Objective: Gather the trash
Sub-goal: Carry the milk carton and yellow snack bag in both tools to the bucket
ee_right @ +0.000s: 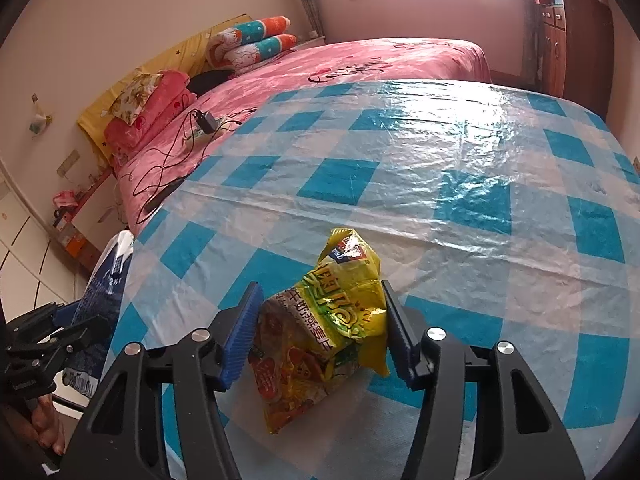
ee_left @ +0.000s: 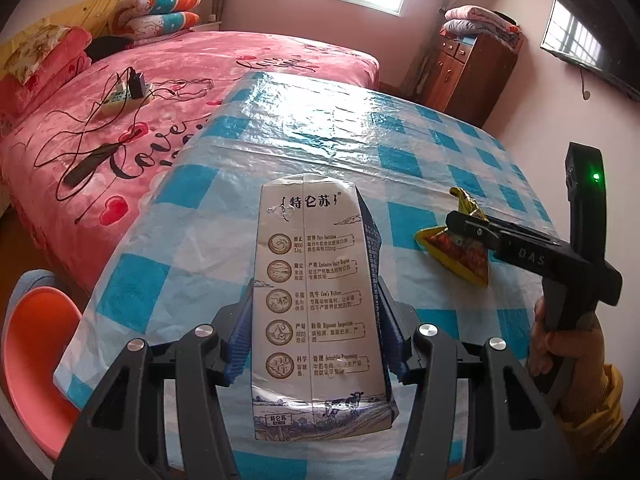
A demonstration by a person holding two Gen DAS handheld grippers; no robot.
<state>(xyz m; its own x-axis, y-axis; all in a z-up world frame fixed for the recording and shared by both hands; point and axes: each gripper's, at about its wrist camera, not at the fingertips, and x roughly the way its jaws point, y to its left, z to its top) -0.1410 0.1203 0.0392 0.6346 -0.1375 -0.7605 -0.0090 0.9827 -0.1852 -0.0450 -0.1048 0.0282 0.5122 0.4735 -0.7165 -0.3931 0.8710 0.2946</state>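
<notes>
A white milk carton [ee_left: 316, 300] with blue sides sits between the blue pads of my left gripper [ee_left: 316, 320], which is shut on it above the blue-checked table [ee_left: 400, 140]. A yellow snack bag [ee_right: 320, 332] lies crumpled on the table between the pads of my right gripper [ee_right: 320, 328], which is closed against both its sides. In the left wrist view the right gripper [ee_left: 464, 224] reaches in from the right over the same bag [ee_left: 456, 256]. In the right wrist view the carton [ee_right: 108, 280] and left gripper show at the left edge.
A pink bed [ee_left: 160, 100] with a power strip [ee_left: 124, 96] and cables stands beyond the table's left edge. An orange stool [ee_left: 36, 340] is at the near left. A wooden cabinet [ee_left: 468, 68] with folded blankets stands at the back right.
</notes>
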